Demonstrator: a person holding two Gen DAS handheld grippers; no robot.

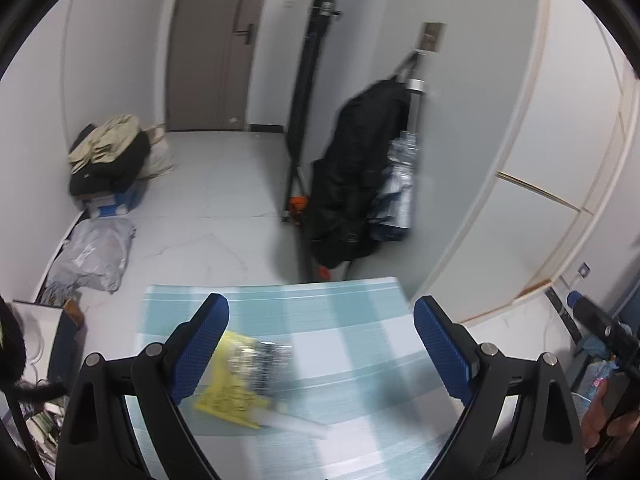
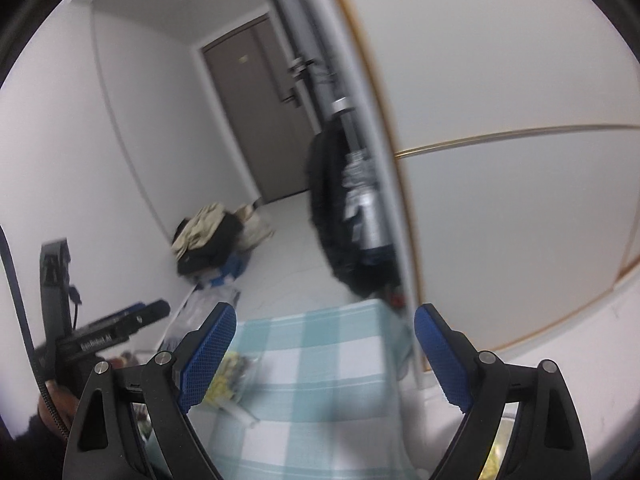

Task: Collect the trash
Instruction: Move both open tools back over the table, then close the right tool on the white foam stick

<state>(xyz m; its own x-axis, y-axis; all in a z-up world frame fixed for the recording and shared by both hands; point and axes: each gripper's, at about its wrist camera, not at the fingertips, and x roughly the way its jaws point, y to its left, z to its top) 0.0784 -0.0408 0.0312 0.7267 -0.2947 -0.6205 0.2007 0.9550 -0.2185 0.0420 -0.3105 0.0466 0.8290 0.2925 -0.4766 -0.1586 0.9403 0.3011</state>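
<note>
Both the left claw (image 1: 321, 346) and right claw (image 2: 325, 354) stand spread and empty above the desk (image 1: 360, 320), where the yellow wrapper (image 1: 236, 376) lies, seemingly light, crinkly and slippery, best pinched across its bunched middle.

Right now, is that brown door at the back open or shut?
Shut. The door sits flush in its frame with no gap showing around it, in both wrist views.

We note a worktop (image 1: 340, 312) under teal-checked cloth; a yellow wrapper (image 1: 236, 376) lies on it, near left, blurred.
</note>
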